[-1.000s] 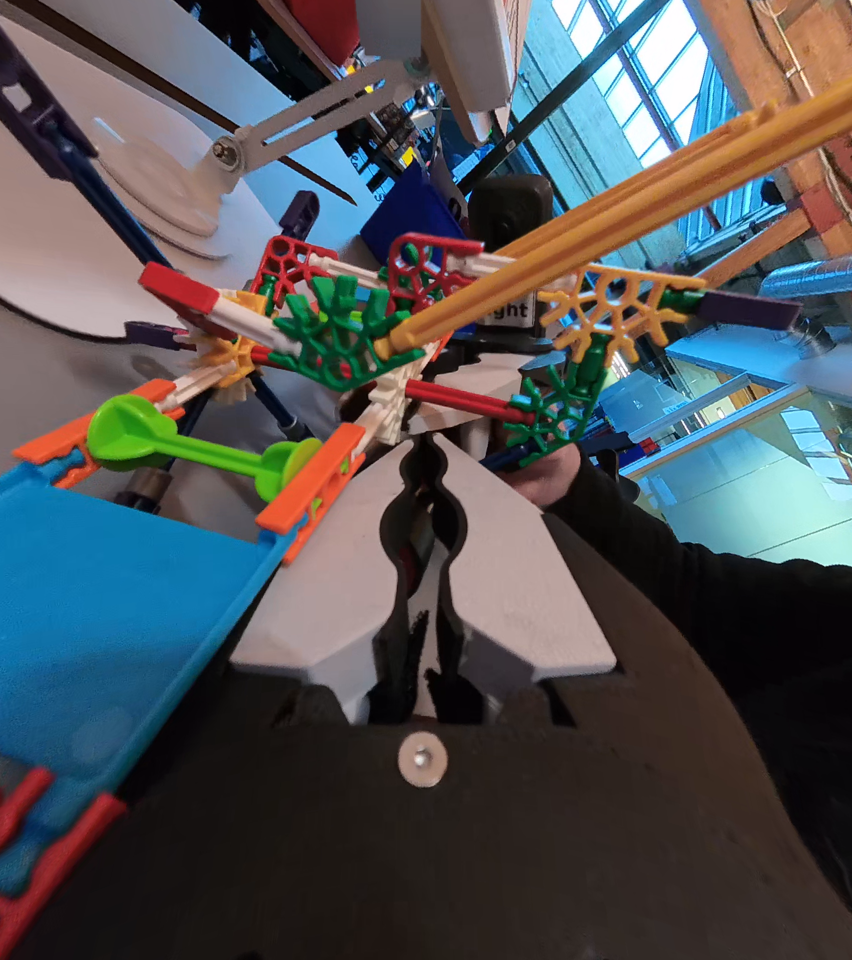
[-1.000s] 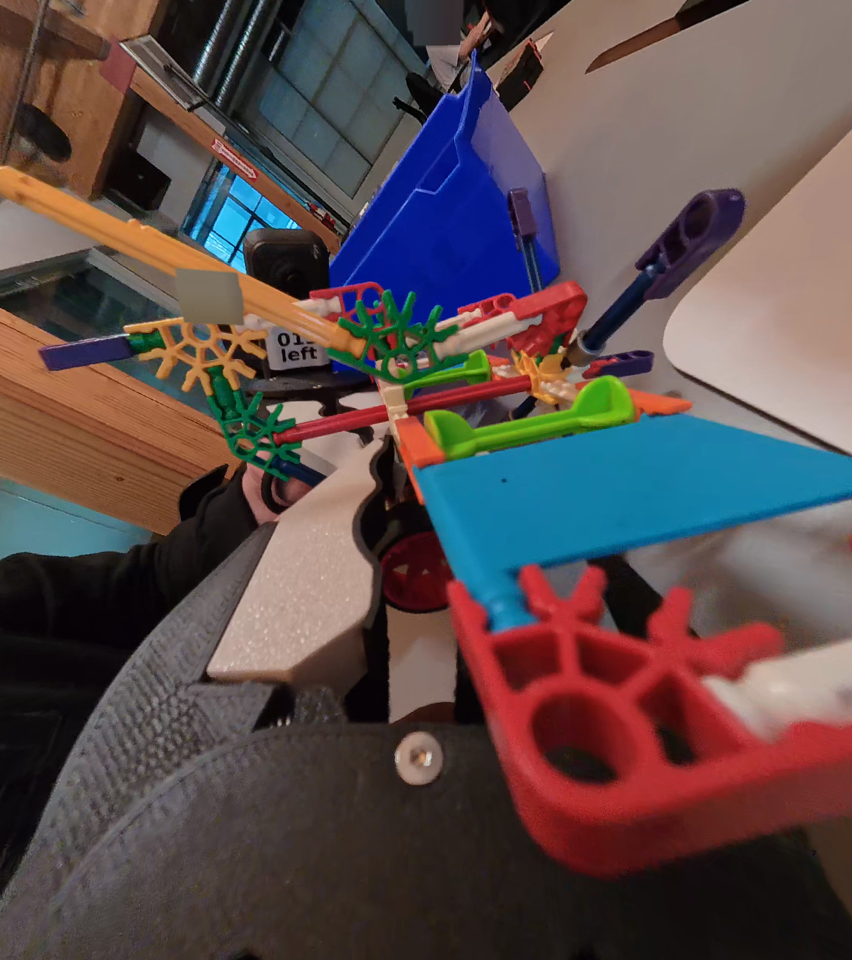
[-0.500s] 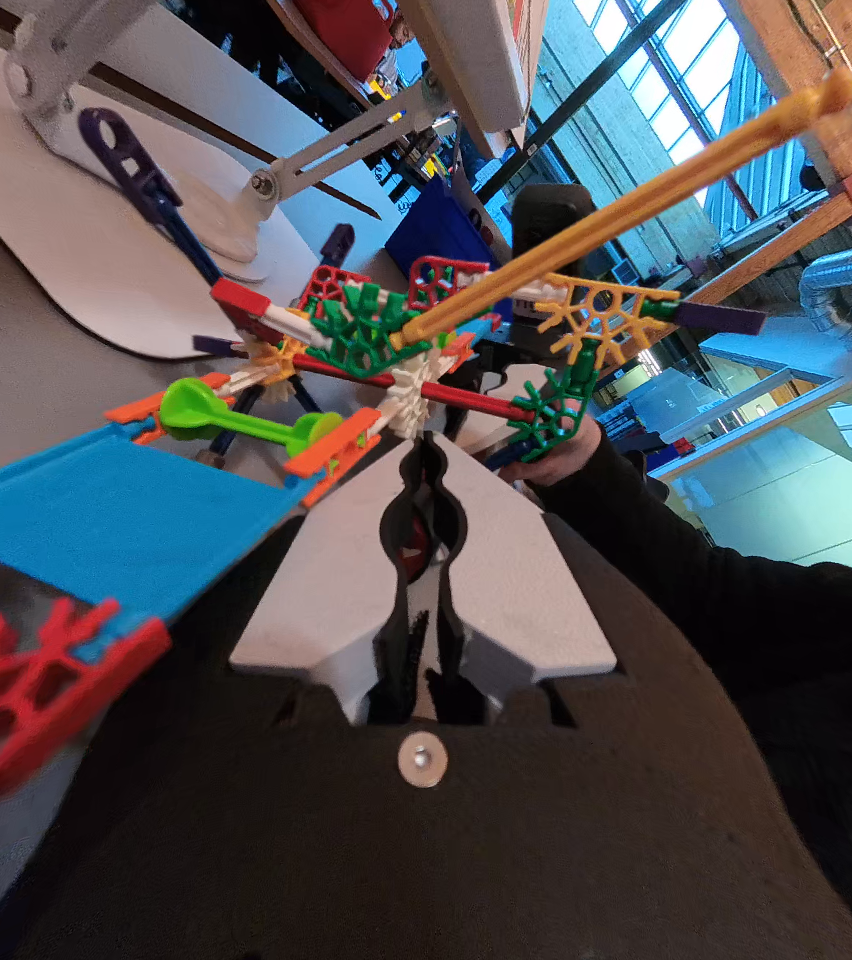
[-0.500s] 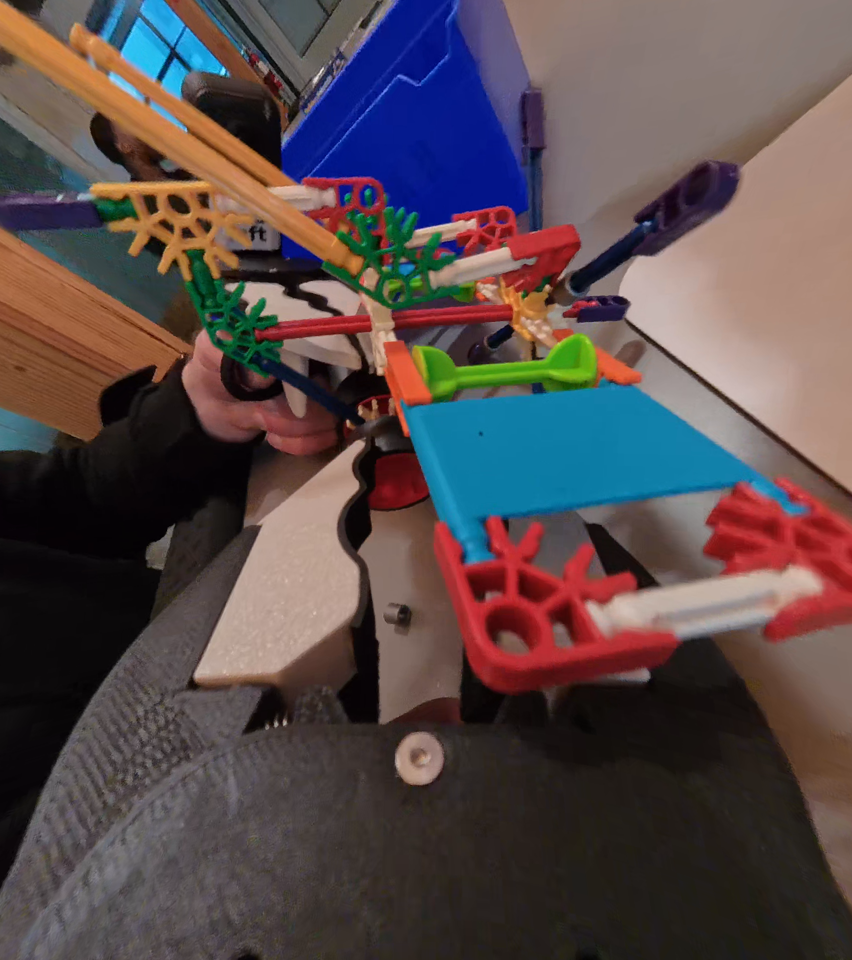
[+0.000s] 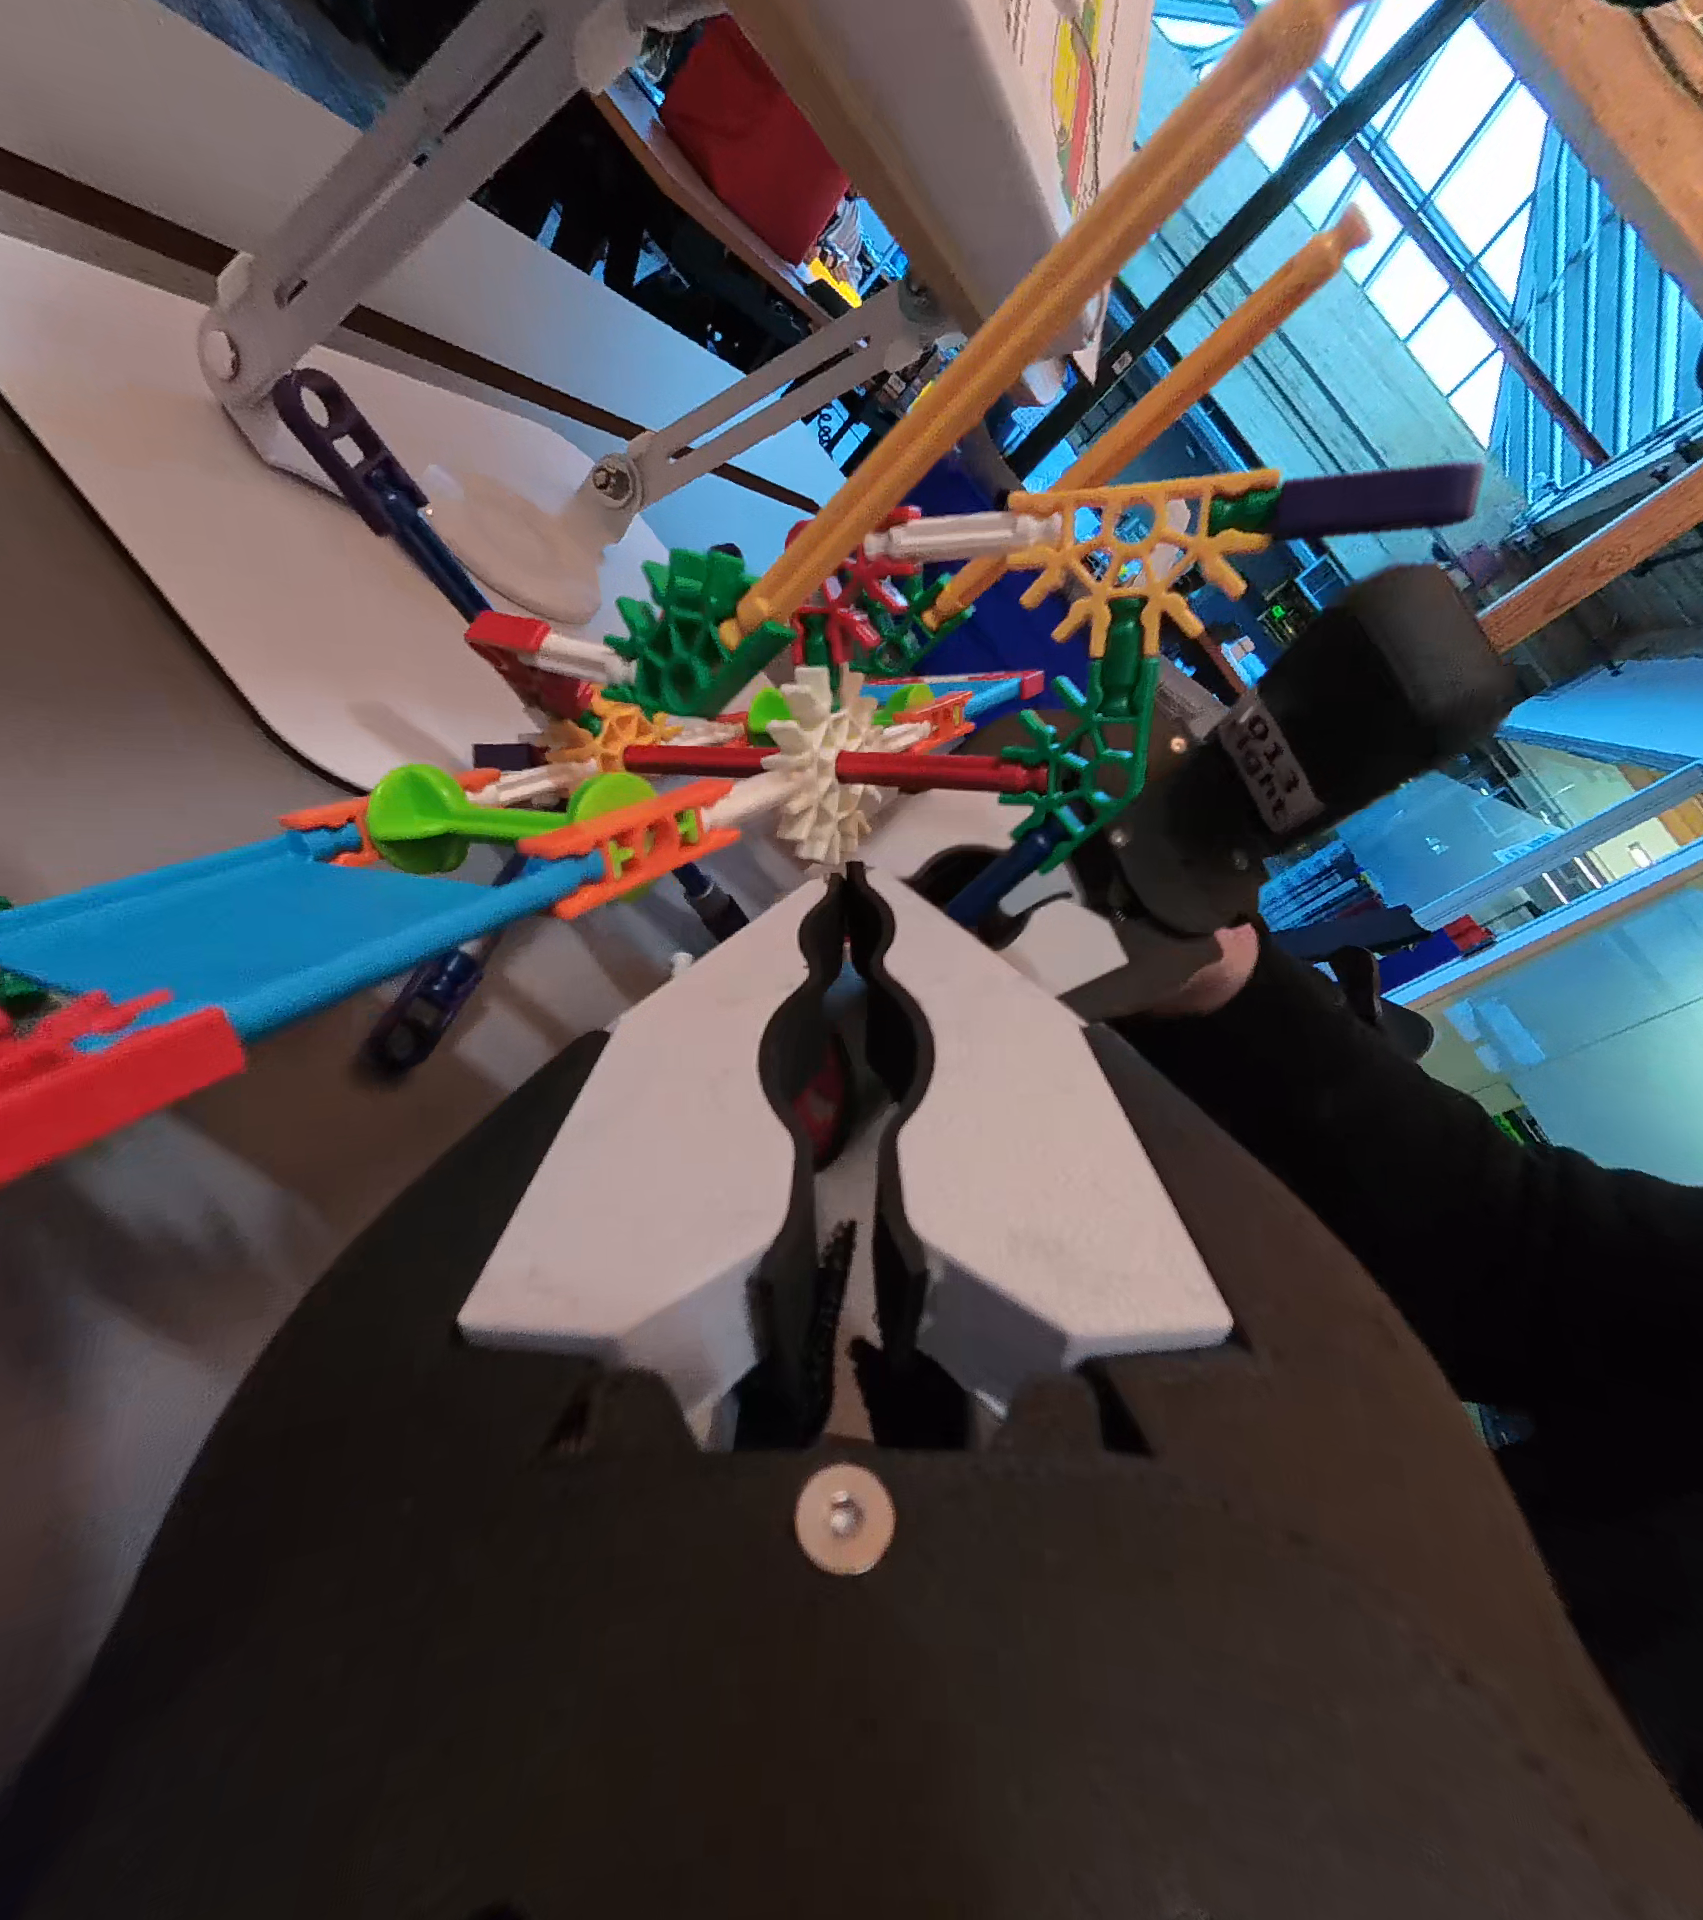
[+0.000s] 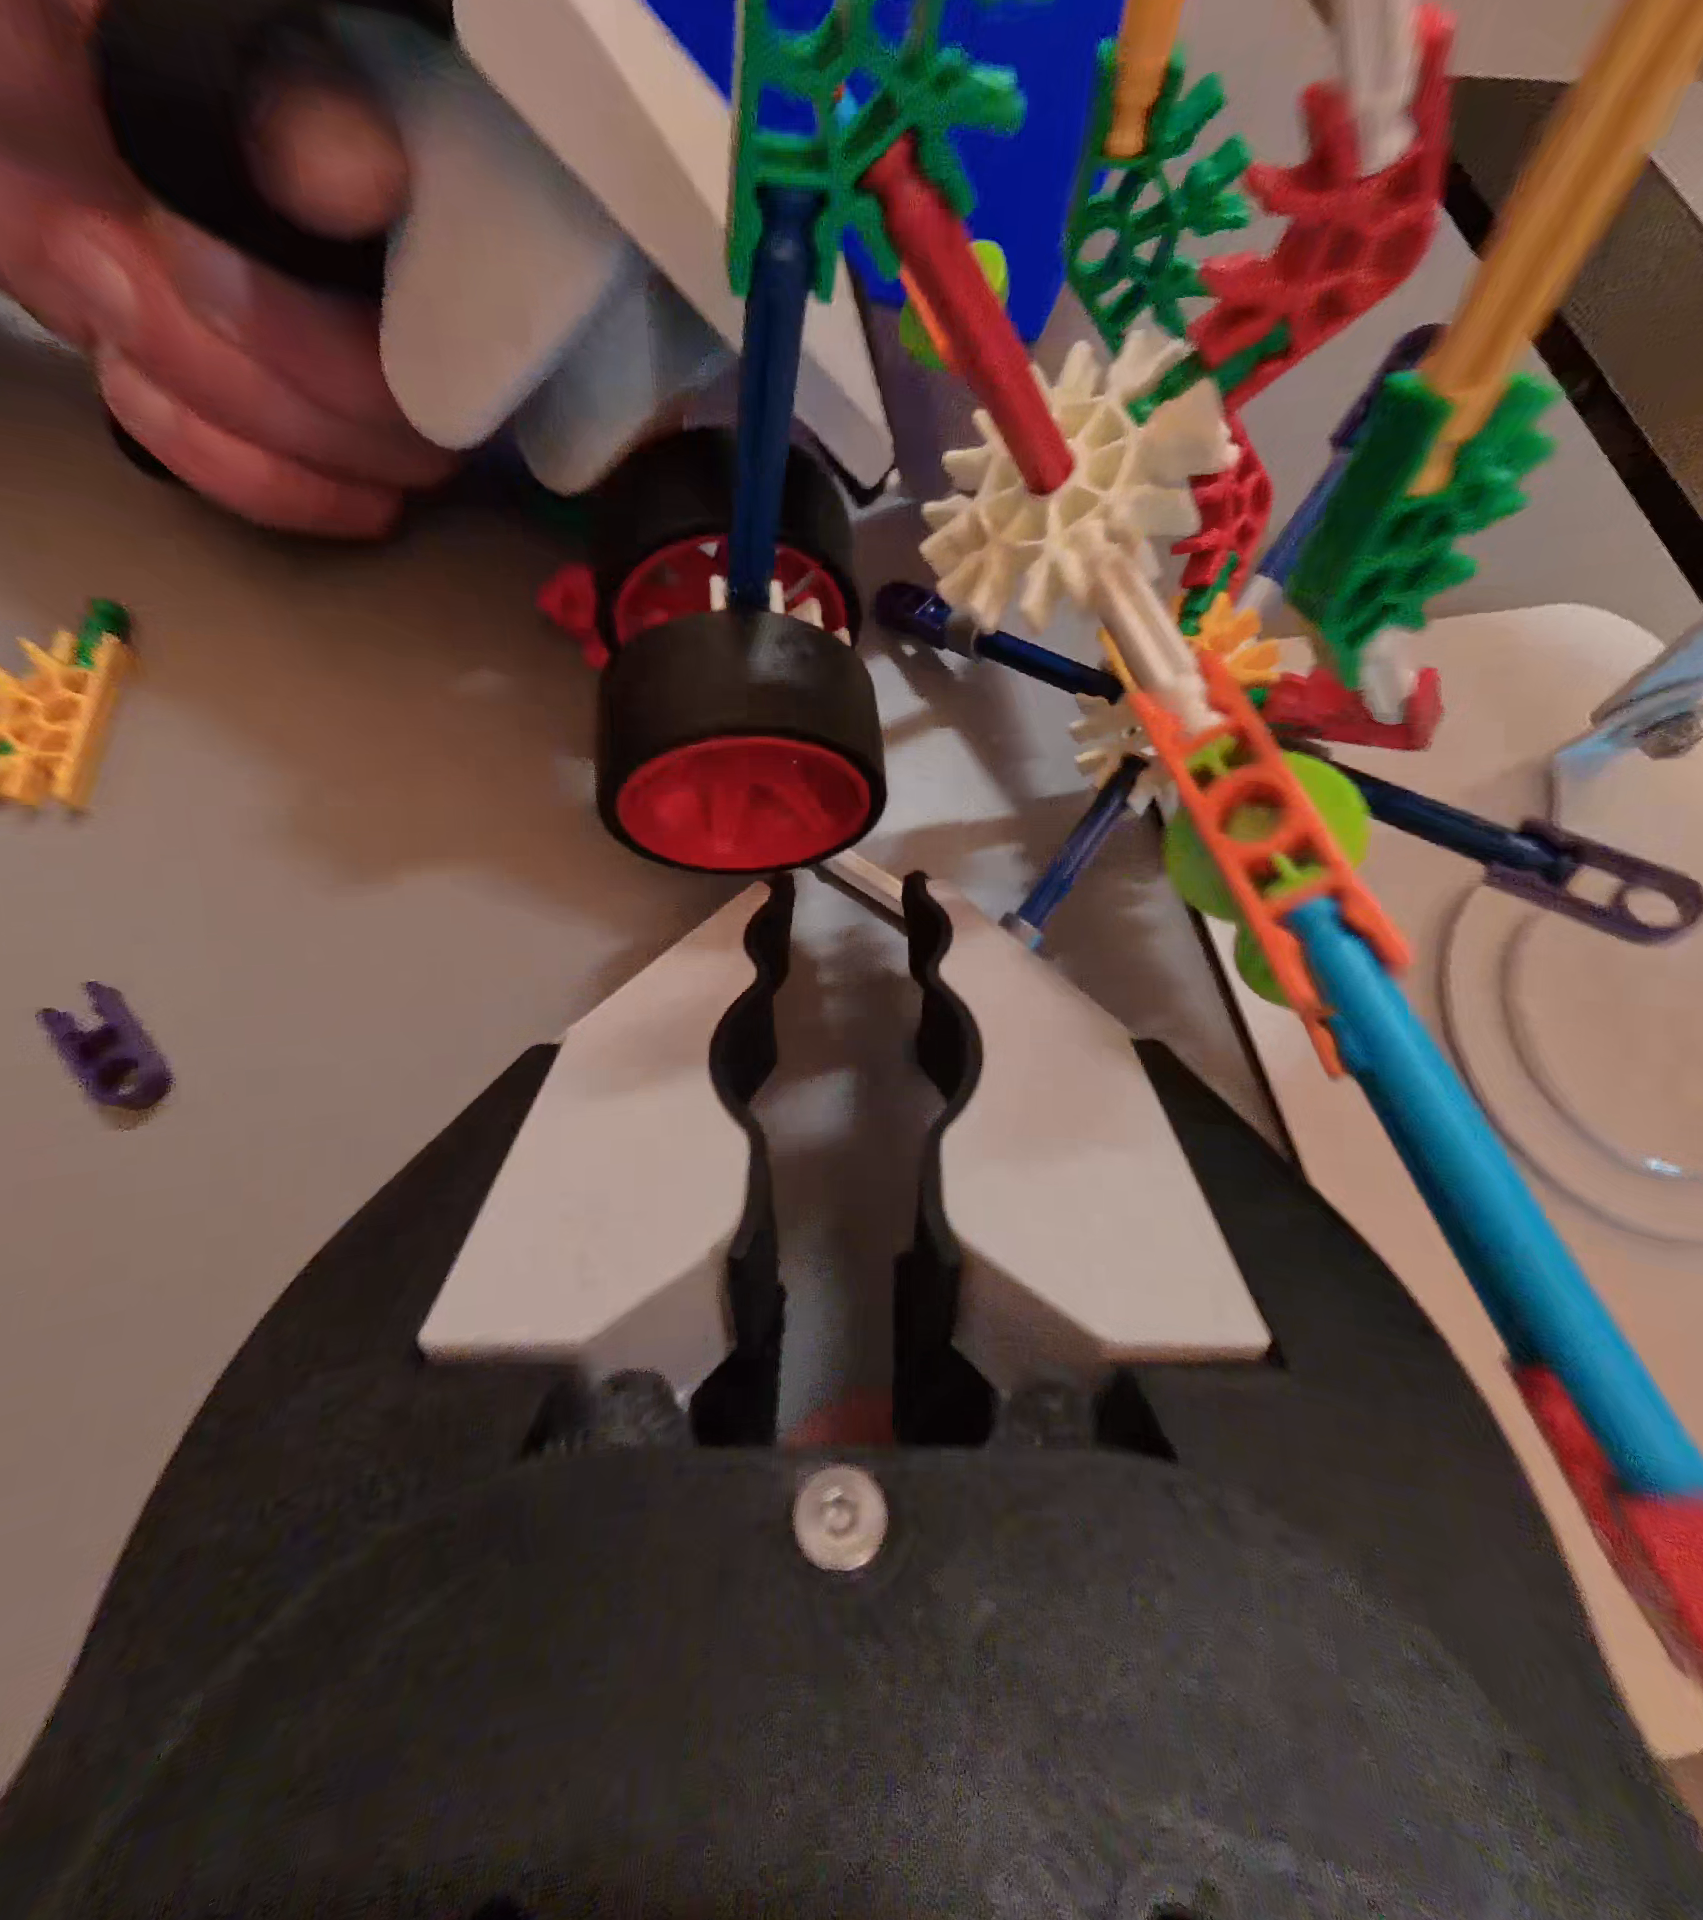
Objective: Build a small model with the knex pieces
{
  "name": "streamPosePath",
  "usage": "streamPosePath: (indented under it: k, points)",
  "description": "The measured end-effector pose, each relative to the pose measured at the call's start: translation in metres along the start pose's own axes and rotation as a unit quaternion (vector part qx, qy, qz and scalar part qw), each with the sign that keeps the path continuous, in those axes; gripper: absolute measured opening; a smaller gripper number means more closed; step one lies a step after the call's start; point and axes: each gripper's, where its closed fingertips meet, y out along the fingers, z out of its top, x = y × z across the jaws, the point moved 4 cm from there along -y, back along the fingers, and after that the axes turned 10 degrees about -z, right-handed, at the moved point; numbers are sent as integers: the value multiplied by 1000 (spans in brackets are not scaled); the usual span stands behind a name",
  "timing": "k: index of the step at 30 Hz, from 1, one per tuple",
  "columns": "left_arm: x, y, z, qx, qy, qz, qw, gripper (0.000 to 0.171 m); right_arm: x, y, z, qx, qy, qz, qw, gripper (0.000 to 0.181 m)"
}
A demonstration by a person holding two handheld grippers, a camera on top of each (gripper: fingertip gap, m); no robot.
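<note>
A colourful rod-and-connector toy model (image 5: pixel 821 769) is held over the grey table (image 6: pixel 307 1091). It has a blue panel (image 5: pixel 255 935), long yellow rods (image 5: pixel 982 364) and black wheels with red hubs (image 6: pixel 743 748). My left gripper (image 5: pixel 845 894) is shut on the model just under its white snowflake connector; the gripped part is hidden. Its white fingers (image 6: pixel 598 270) show in the right wrist view, held by a hand. My right gripper (image 6: pixel 847 894) is open and empty, its tips just short of the near wheel. Its black body (image 5: pixel 1294 779) shows in the left wrist view.
A yellow connector with a green rod (image 6: pixel 36 717) and a purple clip (image 6: pixel 104 1055) lie loose on the table at the left. A white stand base (image 5: pixel 203 499) with metal arms (image 5: pixel 379 197) sits behind the model. A blue bin (image 6: pixel 1034 187) stands beyond. One gripper's finger ends stand about 7 cm off the other's.
The model has turned, so the blue panel is now seen edge-on. The right view has swung down onto the wheels and the table. The left gripper has stayed shut.
</note>
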Motion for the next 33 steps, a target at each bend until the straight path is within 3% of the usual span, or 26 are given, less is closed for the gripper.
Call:
streamPosePath:
  k: [4, 8, 13, 17, 24, 33]
  points:
    - [-2, -3, 5, 11, 1, 5, 1000, 0, -4, 15, -2, -28, -47, -4, 998, 20]
    - [-4, -3, 4, 9, -1, 9, 1000, 0, -3, 16, -3, -42, -43, -8, 998, 3]
    - [-4, -5, 7, 15, 8, 15, 1000, 0, 0, 7, -8, -62, -31, -5, 998, 2]
    - [-4, -6, 6, 8, 17, 19, 1000, 2, 10, -9, -6, -61, 28, -15, 998, 2]
    - [-5, -3, 4, -4, 28, 17, 999, 14, 20, -37, 27, 52, 189, 35, 980, 1]
    - [-7, 1, 6, 15, -3, -5, 1000, 17, 14, -28, 54, 118, 325, 59, 936, 2]
